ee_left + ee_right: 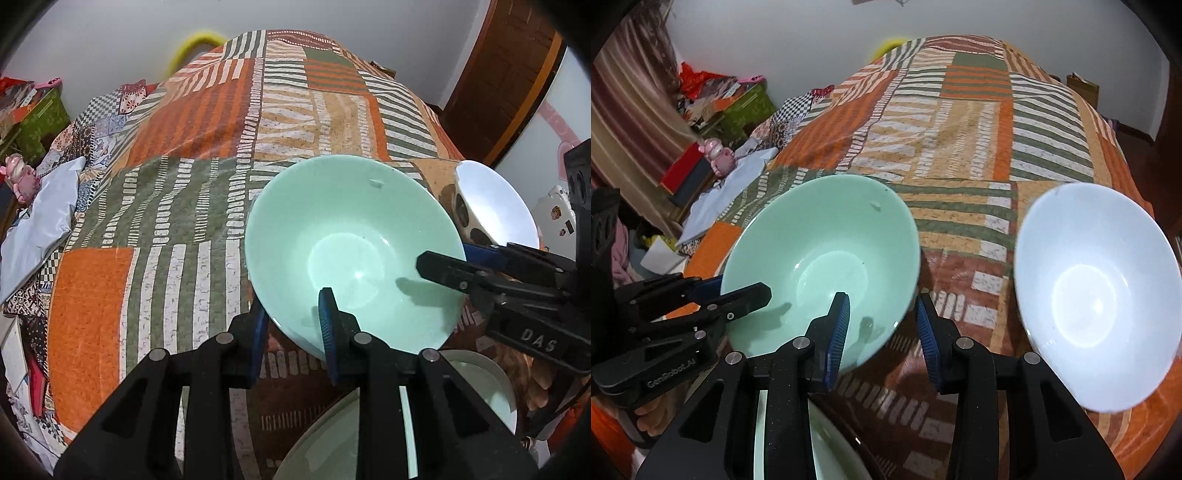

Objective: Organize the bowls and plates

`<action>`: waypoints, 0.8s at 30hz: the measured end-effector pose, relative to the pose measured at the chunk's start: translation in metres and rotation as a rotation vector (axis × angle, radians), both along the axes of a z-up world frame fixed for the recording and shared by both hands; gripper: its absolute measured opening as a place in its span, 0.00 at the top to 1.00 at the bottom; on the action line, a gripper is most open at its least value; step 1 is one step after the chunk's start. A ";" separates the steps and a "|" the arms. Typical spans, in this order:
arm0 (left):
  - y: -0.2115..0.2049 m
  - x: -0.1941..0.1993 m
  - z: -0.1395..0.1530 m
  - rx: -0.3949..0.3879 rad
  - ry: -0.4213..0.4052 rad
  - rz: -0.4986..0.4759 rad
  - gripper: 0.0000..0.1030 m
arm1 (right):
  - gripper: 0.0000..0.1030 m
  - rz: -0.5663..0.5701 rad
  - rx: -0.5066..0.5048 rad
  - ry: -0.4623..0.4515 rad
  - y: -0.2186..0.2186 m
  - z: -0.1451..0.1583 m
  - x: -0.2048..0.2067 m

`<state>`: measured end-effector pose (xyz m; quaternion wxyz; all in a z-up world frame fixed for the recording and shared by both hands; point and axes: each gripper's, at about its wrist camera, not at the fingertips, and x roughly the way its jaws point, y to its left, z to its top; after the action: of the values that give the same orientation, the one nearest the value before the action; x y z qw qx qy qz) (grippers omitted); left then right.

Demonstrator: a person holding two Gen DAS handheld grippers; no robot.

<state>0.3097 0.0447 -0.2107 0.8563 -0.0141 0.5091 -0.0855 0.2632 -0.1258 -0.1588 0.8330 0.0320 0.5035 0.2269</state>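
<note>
A pale green bowl (351, 229) (827, 240) hangs tilted over the patchwork bedspread (221, 129) (960, 129), gripped on two sides. My left gripper (291, 306) (744, 288) is shut on its near-left rim, one finger inside and one outside. On the opposite rim my right gripper (881, 301) (443, 256) is shut the same way, its blue pads either side of the wall. A white bowl (1097, 288) (495, 206) with a spotted outside sits to the right of the green one, apart from both grippers.
Pale green plates (325, 443) (823, 450) lie just below the grippers at the near edge. Left of the bed are a grey plastic bag (37, 221), a pink toy (718, 155) and stacked boxes. A wooden door (509, 74) stands at the right.
</note>
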 end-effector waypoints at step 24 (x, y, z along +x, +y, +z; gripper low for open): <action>0.009 -0.055 0.060 -0.025 -0.131 0.038 0.75 | 0.76 0.008 -0.002 -0.147 0.005 0.061 -0.047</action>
<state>0.2544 0.0537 -0.1507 0.8890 -0.0286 0.4506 -0.0765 0.2160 -0.1204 -0.0973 0.8668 0.0127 0.4415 0.2314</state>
